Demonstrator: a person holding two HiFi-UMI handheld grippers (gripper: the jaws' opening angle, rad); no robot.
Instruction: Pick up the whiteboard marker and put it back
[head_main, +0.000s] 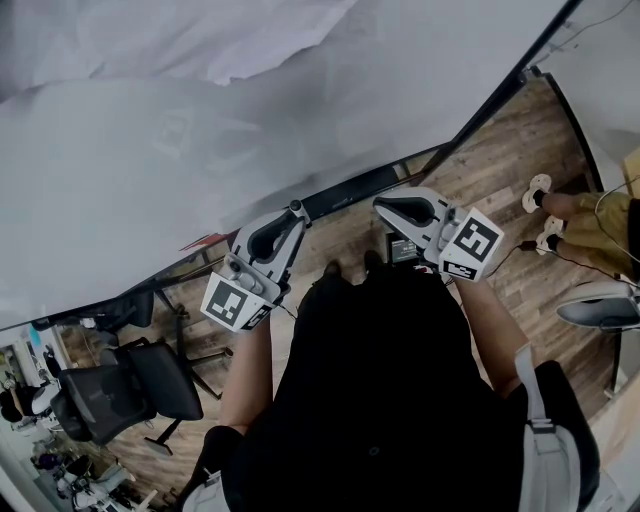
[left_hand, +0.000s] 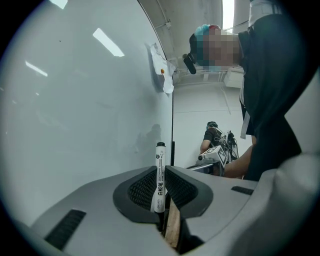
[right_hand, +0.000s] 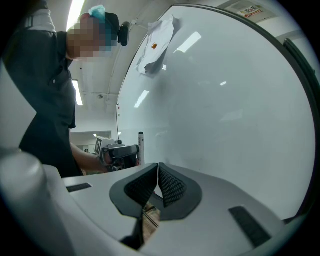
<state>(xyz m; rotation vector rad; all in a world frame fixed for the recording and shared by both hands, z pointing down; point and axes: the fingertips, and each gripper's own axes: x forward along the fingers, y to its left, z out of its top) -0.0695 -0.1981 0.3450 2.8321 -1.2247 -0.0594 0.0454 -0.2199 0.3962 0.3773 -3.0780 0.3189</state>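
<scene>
Left gripper (left_hand: 161, 170) clenches the whiteboard marker (left_hand: 159, 182) upright, right gripper (right_hand: 158, 169) is closed empty: pickup looks done, and next the marker needs setting back at the whiteboard (left_hand: 75, 100).

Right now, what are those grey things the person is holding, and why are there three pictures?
The person holds two grey hand tools, and each one has a claw that pinches. One picture comes from a camera on the person's head, looking down. The other two come from small cameras riding on the tools, looking along each claw. The left claw is pinching a whiteboard marker, which stands upright with its black end on top. The right claw is closed with nothing in it. Both point towards a big whiteboard. There is no table here, only a wooden floor and a black office chair below.
</scene>
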